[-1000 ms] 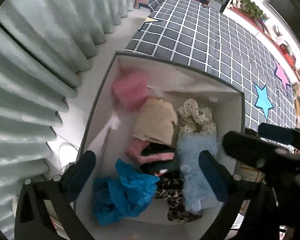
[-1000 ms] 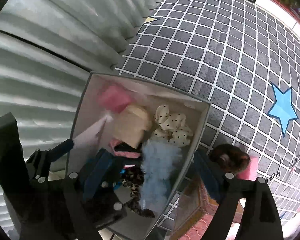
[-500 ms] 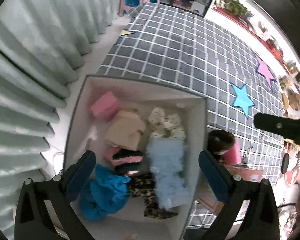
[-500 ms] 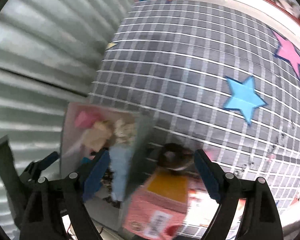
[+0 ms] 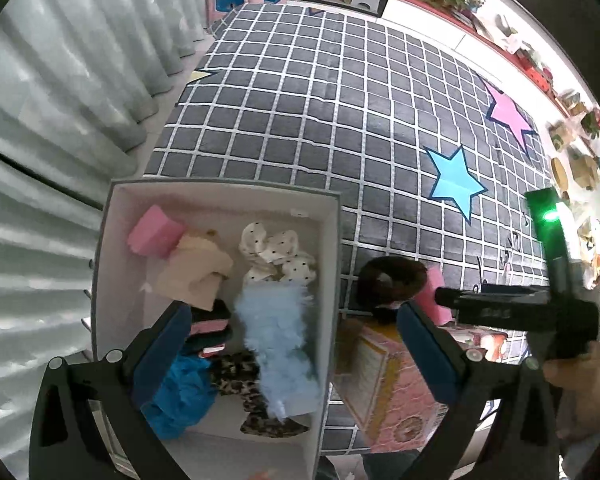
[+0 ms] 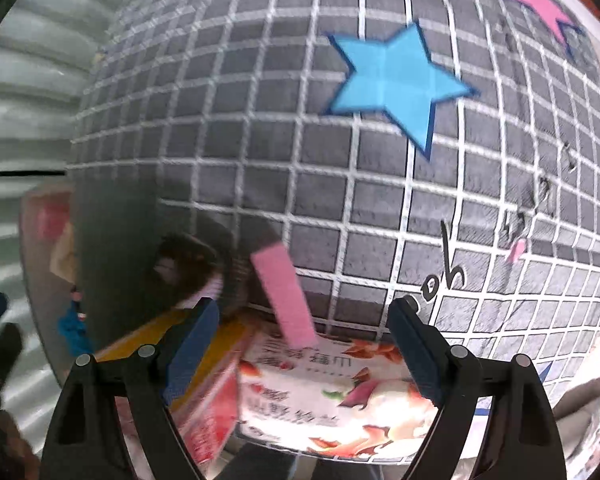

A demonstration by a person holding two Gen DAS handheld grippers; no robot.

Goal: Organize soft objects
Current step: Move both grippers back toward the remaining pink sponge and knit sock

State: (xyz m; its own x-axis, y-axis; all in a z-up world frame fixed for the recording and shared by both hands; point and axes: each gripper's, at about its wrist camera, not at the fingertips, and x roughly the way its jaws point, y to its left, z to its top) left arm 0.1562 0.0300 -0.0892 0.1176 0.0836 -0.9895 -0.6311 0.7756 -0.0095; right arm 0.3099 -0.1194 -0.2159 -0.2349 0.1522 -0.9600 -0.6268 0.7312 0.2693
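Observation:
A white storage box stands at the rug's edge with several soft items inside: a pink sponge, a beige cloth, a polka-dot scrunchie, a light blue fluffy piece, a blue cloth. A brown furry scrunchie and a pink sponge lie on the rug beside the box; both show in the right wrist view, the scrunchie and the sponge. My left gripper is open above the box. My right gripper is open and empty above the sponge.
A pink and yellow carton and a white strawberry-print pack lie near the box. The grey checked rug with blue and pink stars stretches away. Curtains hang on the left. Shelves line the far right.
Both grippers have drawn back from the box. The right gripper swung right, off the box, over the pink sponge and the brown scrunchie. The left view now takes in more rug.

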